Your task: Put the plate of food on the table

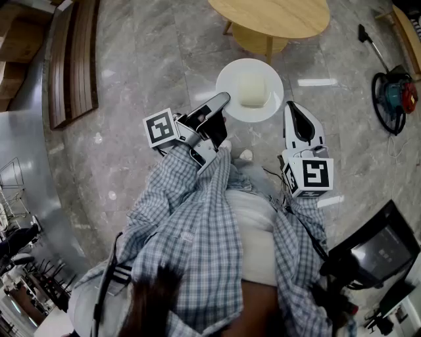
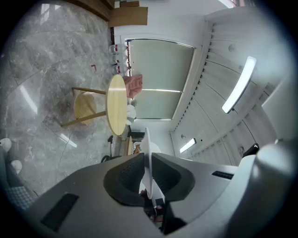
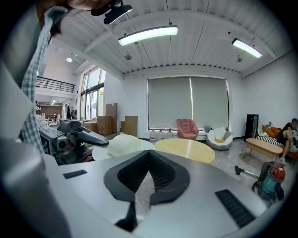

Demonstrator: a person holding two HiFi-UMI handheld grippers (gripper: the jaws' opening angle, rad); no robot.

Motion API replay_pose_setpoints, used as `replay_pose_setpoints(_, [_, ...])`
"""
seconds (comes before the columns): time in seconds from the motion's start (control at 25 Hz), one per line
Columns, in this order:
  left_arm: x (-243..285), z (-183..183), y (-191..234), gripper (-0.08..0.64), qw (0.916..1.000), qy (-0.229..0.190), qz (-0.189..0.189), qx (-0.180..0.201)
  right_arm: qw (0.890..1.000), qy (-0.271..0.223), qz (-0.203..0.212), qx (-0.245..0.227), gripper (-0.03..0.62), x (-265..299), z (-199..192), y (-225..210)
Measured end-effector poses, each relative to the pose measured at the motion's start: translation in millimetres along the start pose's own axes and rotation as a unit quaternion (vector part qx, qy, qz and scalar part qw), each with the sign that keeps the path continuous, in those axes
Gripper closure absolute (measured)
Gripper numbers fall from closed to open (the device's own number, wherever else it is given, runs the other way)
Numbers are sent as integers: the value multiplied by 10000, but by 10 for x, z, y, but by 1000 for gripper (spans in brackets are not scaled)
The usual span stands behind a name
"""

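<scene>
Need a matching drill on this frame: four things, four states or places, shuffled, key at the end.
1 plate
2 right claw
3 table
4 vacuum

A shut, empty
B round, wooden
C red and teal, far right
D rim pinched in left claw

Pairs: 1-D, 2-A, 3-B, 4-C

White plate [image 1: 225,87], pale cream food [image 1: 250,90], light-wood table [image 1: 276,16], grey marbled floor [image 1: 151,59], blue-and-white checked shirt [image 1: 197,224].
</scene>
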State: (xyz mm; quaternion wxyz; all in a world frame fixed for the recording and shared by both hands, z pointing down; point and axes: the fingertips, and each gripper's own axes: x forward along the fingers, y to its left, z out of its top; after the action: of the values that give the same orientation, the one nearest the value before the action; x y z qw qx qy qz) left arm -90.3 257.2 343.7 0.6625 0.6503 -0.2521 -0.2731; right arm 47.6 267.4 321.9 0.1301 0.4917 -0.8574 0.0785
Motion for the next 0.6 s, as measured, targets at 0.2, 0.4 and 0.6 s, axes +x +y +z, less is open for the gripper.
replay_pose_setpoints(0.2, [8,9,-15,517,10000,13,-5,-3,10000,60,-42,24,584,4,18,-5])
replay_pose_setpoints(0.4, [0,14,14,517,10000,14,-5,2,9937,133,121,1104,584,30,-81,-33])
replay_pose_setpoints(0.6, [-6,13,35,517,10000,23,-12,1,9744,394,-6,2214,583,66,-246,-145])
